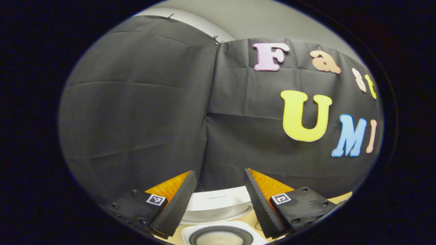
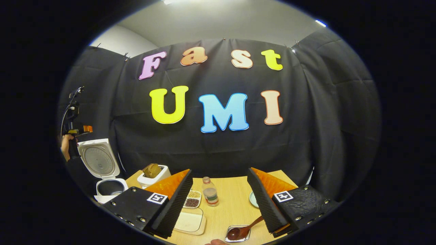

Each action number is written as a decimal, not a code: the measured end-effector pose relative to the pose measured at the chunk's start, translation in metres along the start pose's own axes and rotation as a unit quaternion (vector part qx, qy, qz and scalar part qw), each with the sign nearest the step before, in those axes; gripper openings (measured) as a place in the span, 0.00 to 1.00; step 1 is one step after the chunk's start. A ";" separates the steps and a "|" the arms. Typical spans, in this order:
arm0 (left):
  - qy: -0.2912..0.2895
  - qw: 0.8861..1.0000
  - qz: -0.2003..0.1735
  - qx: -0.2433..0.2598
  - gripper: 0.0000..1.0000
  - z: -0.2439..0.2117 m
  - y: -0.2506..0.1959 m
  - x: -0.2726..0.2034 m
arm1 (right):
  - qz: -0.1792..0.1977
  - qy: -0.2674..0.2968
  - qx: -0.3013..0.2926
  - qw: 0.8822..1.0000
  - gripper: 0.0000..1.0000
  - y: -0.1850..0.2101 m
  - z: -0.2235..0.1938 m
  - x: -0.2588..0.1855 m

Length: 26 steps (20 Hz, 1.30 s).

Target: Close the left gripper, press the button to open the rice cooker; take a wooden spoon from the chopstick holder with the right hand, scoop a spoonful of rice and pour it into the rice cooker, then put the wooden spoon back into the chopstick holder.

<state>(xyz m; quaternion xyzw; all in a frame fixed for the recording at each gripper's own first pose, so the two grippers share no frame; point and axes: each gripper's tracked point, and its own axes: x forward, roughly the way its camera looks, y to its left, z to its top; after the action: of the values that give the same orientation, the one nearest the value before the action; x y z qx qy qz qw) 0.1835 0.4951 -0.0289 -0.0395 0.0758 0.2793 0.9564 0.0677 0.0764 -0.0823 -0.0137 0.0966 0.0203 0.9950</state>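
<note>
L claw (image 1: 219,200) open above rice cooker (image 1: 221,217), lid up.

Left gripper (image 1: 218,199): two wedge-shaped fingers with ribbed inner faces, each mounted on a dark plate fastened with round-head screws. One small square black-and-white coded marker is fixed to each plate near the finger root. Right gripper (image 2: 220,200): same construction, ribbed wedge fingers, textured dark plates, visible screw heads along the edges, one square coded marker per side. In the right gripper view the other handheld unit appears farther off at the left edge: a dark handle body with an orange part and thin cables looping upward from its top. The hand (image 2: 65,147) gripping it emerges from a dark sleeve (image 2: 80,172).
</note>
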 end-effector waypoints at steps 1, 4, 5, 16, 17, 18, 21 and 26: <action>0.010 1.000 0.006 0.000 0.97 -0.004 0.002 0.012 | -0.005 0.001 0.001 1.000 0.98 -0.003 0.000 0.001; 0.037 0.999 0.018 -0.011 0.97 -0.023 0.007 0.036 | -0.016 0.010 0.013 1.000 0.98 -0.015 -0.007 0.004; 0.043 0.999 0.022 -0.008 0.97 -0.030 0.008 0.041 | -0.020 0.013 0.018 1.000 0.98 -0.017 -0.008 0.008; 0.042 0.999 0.028 0.015 0.98 -0.037 -0.002 0.024 | -0.010 0.002 0.014 1.000 0.98 -0.012 -0.004 0.018; 0.041 0.999 0.025 0.015 0.98 -0.043 -0.006 0.017 | -0.004 0.002 0.011 1.000 0.98 -0.010 -0.004 0.018; 0.037 0.999 0.024 0.017 0.98 -0.045 -0.009 0.009 | 0.003 0.004 0.008 1.000 0.98 -0.006 -0.004 0.018; 0.022 0.999 0.023 0.022 0.97 -0.051 -0.017 -0.012 | 0.011 0.002 0.001 1.000 0.98 -0.005 -0.003 0.010; 0.014 0.999 0.023 0.021 0.96 -0.071 -0.027 -0.044 | 0.015 -0.005 -0.008 1.000 0.98 -0.011 0.004 0.004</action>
<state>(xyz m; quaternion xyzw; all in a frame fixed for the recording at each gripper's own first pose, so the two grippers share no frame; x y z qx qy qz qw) 0.1527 0.4403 -0.0902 -0.0216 0.0957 0.2986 0.9493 0.0731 0.0658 -0.0789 -0.0199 0.0912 0.0357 0.9950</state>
